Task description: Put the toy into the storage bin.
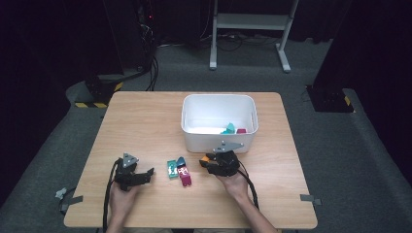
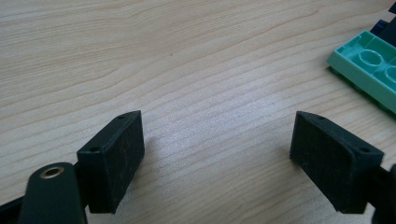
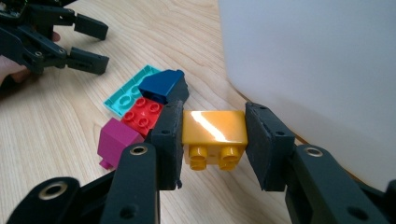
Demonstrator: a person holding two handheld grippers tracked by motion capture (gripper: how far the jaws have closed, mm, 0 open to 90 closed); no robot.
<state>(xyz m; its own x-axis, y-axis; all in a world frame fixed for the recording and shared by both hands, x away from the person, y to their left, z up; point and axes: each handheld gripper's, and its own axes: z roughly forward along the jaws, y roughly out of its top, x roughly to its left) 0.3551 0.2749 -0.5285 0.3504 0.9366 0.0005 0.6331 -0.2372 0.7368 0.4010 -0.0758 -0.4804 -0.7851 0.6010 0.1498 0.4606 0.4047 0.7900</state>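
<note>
High view, wooden table point(image 1: 145, 121), grey carpet, left tongs point(image 2: 217, 154) released, right tongs point(image 3: 212, 140) grasping orange brick point(image 3: 215, 128).

Grey carpet point(image 1: 340, 145), dark surrounding room

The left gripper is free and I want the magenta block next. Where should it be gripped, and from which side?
Grip the magenta block across its two smooth side faces, coming from above: it is the nearest of the pile, and its far end touches the red brick, so approaching level from there would likely knock it.
</note>
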